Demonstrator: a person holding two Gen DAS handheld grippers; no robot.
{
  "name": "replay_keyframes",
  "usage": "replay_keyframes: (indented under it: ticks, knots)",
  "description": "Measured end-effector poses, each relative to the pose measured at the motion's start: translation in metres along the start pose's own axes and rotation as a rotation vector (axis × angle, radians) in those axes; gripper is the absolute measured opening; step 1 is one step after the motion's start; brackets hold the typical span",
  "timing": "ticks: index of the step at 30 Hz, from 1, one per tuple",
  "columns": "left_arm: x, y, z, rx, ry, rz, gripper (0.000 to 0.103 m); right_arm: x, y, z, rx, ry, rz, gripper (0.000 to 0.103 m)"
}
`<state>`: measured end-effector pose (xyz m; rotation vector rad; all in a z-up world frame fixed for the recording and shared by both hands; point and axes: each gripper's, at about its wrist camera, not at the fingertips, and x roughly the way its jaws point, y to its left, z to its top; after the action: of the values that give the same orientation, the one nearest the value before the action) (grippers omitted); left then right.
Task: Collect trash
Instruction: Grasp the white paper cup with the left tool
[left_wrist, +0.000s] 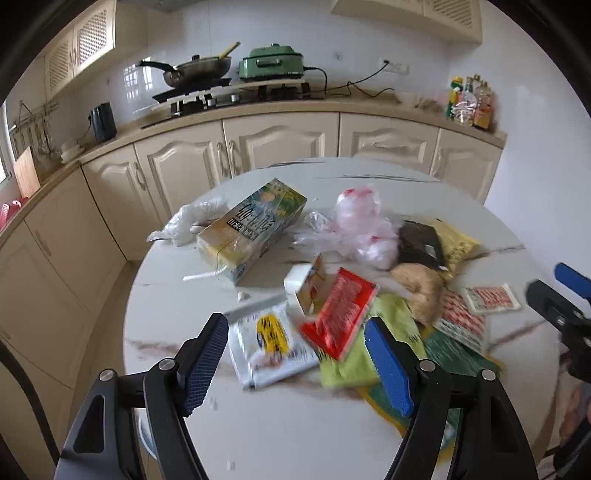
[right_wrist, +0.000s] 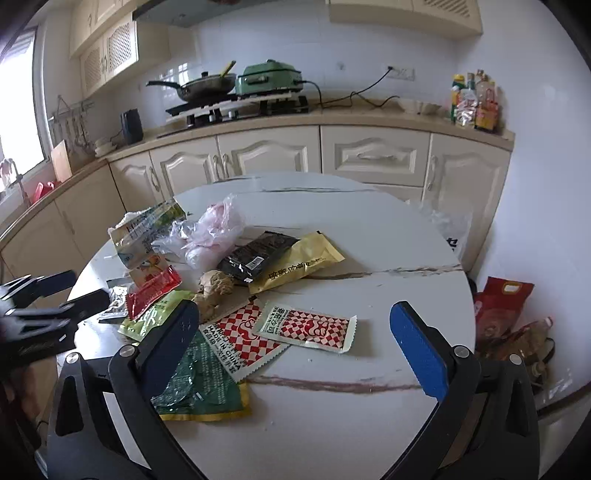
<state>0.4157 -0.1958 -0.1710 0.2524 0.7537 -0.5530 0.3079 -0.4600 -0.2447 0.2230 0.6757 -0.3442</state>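
Trash lies scattered on a round white marble table (left_wrist: 295, 435) (right_wrist: 369, 236). In the left wrist view my left gripper (left_wrist: 297, 365) is open above a white and yellow wrapper (left_wrist: 267, 347) and a red packet (left_wrist: 338, 314). A large yellow carton (left_wrist: 251, 225), clear plastic bags (left_wrist: 354, 229), a black packet (left_wrist: 421, 243) and a brown crumpled lump (left_wrist: 419, 288) lie beyond. In the right wrist view my right gripper (right_wrist: 295, 343) is open above two red-checked sachets (right_wrist: 308, 326) (right_wrist: 240, 339) and a green bag (right_wrist: 199, 384). A yellow packet (right_wrist: 299, 266) lies farther back.
Cream kitchen cabinets (left_wrist: 280, 144) curve behind the table, with a stove, a pan (left_wrist: 199, 70) and a green cooker (left_wrist: 271, 62) on the counter. Bottles (right_wrist: 474, 101) stand at the counter's right end. Red bags (right_wrist: 498, 306) sit on the floor right of the table.
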Motion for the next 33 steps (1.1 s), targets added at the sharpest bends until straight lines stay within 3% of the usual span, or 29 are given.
replay_keyframes:
  ticks: [5, 11, 13, 15, 16, 22, 30, 32, 33]
  knots:
    - [0.056, 0.003, 0.024, -0.022, 0.046, -0.035, 0.068, 0.015, -0.003, 0.008, 0.006, 0.014, 0.02, 0.103]
    - [0.109, 0.007, 0.039, -0.063, 0.083, -0.077, 0.05, 0.033, -0.001, 0.015, -0.001, 0.03, 0.033, 0.103]
    - [0.119, 0.005, 0.042, -0.056, 0.085, -0.09, 0.042, 0.04, 0.0, 0.017, -0.006, 0.039, 0.028, 0.103]
    - [0.128, 0.004, 0.043, -0.05, 0.098, -0.096, 0.025, 0.046, 0.0, 0.019, -0.006, 0.048, 0.023, 0.103]
    - [0.131, 0.004, 0.043, -0.048, 0.088, -0.094, 0.025, 0.05, 0.0, 0.019, -0.005, 0.053, 0.02, 0.103]
    - [0.128, 0.002, 0.041, -0.04, 0.051, -0.096, 0.018, 0.059, 0.002, 0.02, -0.001, 0.073, 0.019, 0.103]
    - [0.077, 0.006, 0.032, -0.063, -0.045, -0.104, 0.019, 0.068, 0.038, 0.016, -0.064, 0.127, 0.078, 0.103]
    - [0.063, 0.009, 0.028, -0.065, -0.066, -0.103, 0.019, 0.075, 0.049, 0.016, -0.076, 0.15, 0.109, 0.095]
    - [0.055, 0.011, 0.024, -0.065, -0.077, -0.099, 0.019, 0.078, 0.053, 0.016, -0.077, 0.16, 0.113, 0.084]
